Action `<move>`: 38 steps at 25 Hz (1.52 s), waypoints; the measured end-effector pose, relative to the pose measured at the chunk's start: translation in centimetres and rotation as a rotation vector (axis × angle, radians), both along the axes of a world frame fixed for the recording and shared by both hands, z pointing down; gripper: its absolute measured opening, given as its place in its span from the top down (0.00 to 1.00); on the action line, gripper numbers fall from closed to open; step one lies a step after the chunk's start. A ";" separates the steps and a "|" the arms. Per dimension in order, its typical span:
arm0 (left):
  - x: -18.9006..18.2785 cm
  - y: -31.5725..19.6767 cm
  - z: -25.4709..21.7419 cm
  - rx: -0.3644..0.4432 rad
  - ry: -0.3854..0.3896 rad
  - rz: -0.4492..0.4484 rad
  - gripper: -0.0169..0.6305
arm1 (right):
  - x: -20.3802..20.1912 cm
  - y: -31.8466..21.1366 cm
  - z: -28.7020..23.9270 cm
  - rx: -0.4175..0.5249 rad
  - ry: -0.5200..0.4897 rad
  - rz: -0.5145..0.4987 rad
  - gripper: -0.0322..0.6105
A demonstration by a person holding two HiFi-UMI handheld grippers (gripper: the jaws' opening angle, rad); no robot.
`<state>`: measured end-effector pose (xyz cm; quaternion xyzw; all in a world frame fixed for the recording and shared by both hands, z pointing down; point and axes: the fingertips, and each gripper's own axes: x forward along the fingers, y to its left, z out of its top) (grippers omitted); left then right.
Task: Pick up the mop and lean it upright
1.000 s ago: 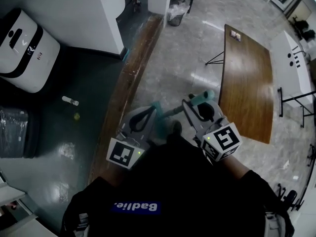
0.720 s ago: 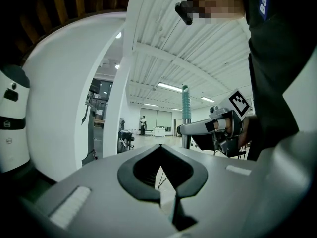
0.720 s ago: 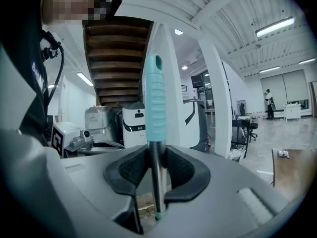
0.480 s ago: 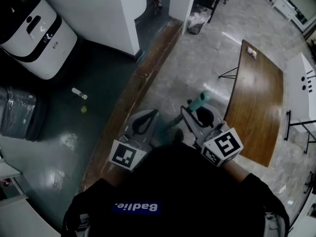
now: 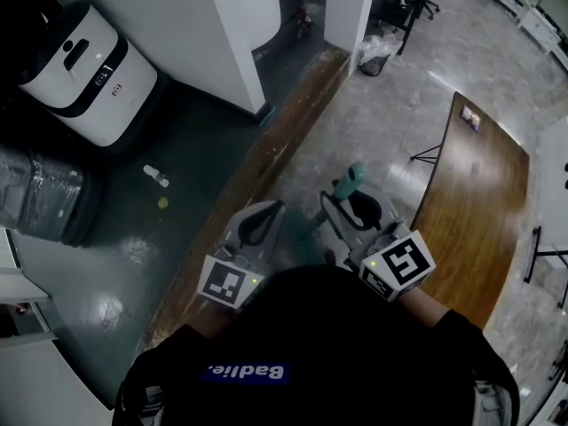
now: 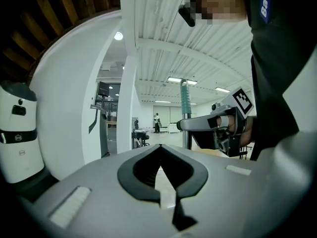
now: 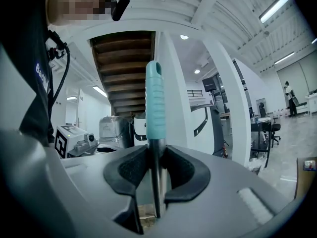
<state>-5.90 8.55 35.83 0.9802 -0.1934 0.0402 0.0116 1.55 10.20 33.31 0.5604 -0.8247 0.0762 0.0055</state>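
Over the wooden strip (image 5: 253, 171) that divides the dark green floor (image 5: 124, 247) from the grey stone floor (image 5: 355, 131), I am holding both grippers out level in front of my chest.

Right gripper (image 5: 333, 202): my fingers are clamping the mop (image 7: 154, 108) on its metal pole, just below the teal grip (image 5: 353, 177). The pole is running straight up through the notch between the pads, and both pads are pressing on it. The grip is rising clear above the fingers. From the head view the handle is leaning slightly away from me, and its lower end is passing out of sight under my torso. The mop head is not showing in any view.

Left gripper (image 5: 271, 211): fingers are sitting tip to tip with nothing between them. It is riding just beside the right one, apart from the pole.

Surroundings:
- A white pillar (image 5: 235, 34) is standing ahead, with a white machine (image 5: 84, 69) to its left.
- A dark wrapped bundle (image 5: 35, 193) is sitting near that machine.
- A small bottle (image 5: 155, 176) is lying on the green floor.
- A brown desk (image 5: 479, 202) is standing to my right, well apart from the mop.
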 end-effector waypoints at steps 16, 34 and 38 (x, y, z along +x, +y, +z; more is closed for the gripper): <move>8.8 -4.3 0.7 -0.005 -0.063 -0.019 0.95 | 12.6 -5.1 0.4 0.037 -0.004 0.070 0.78; 12.0 -22.1 0.5 -0.043 0.059 0.197 0.95 | 18.9 -17.7 -7.2 0.082 0.083 0.410 0.79; 11.3 -25.7 0.7 -0.058 0.068 0.201 0.95 | 19.4 -21.2 -8.1 0.081 0.128 0.443 0.79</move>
